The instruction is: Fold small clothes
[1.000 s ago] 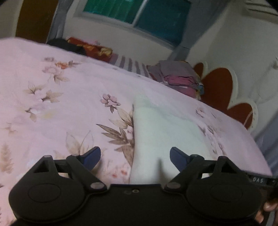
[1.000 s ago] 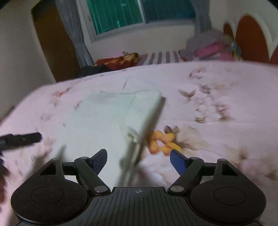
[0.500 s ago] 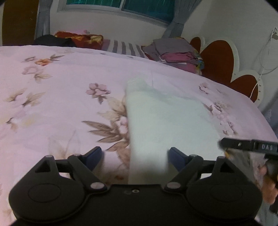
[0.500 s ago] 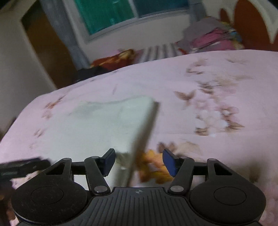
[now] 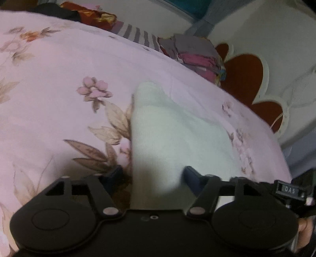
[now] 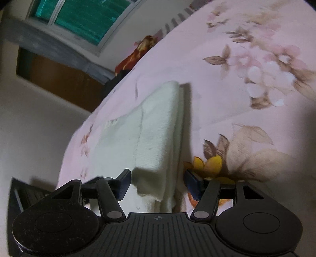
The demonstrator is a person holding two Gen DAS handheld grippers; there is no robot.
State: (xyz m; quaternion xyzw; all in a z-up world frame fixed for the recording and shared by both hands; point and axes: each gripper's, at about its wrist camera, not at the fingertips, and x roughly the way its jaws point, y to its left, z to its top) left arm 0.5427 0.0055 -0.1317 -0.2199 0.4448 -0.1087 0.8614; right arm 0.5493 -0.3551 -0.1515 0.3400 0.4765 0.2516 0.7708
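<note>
As the pale garment [image 6: 154, 128] ran lengthwise away from us, we held both spread claws, left gripper [image 5: 153, 176] and right gripper [image 6: 158, 181], straddling its near corners.

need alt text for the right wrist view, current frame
A pale folded garment lies on a pink floral bedsheet, its near corner between the open blue-tipped fingers of the right tool, not clamped. The view is strongly tilted, with a teal window and brown door at upper left.
</note>
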